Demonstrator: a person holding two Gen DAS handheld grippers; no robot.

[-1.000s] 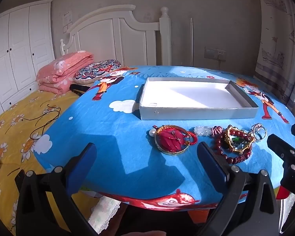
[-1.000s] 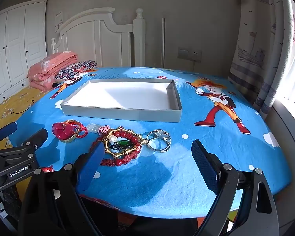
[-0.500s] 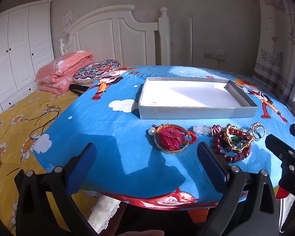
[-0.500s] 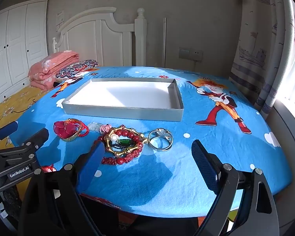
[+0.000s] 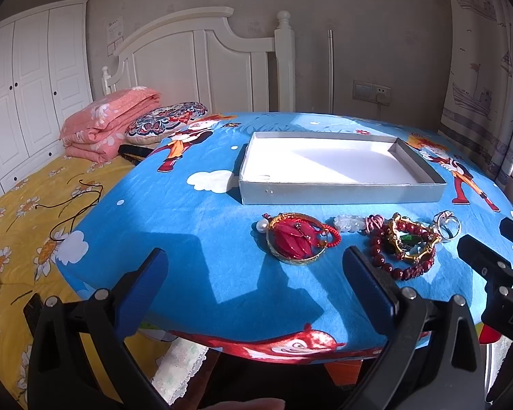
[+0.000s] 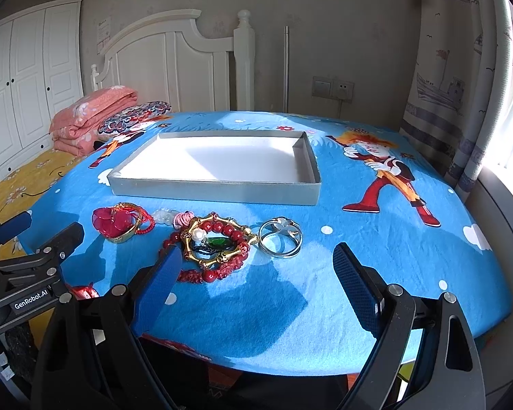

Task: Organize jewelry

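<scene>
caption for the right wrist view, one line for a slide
Open right gripper hovers before a silver ring and beaded bracelets on a blue cartoon tablecloth, empty grey tray behind.

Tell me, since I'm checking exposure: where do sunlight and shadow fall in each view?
Left wrist: sun crosses the tray floor diagonally, gripper shadows darken the near cloth. Right wrist: window glare blows out the right edge, silver ring glints, straight lines bow.
</scene>
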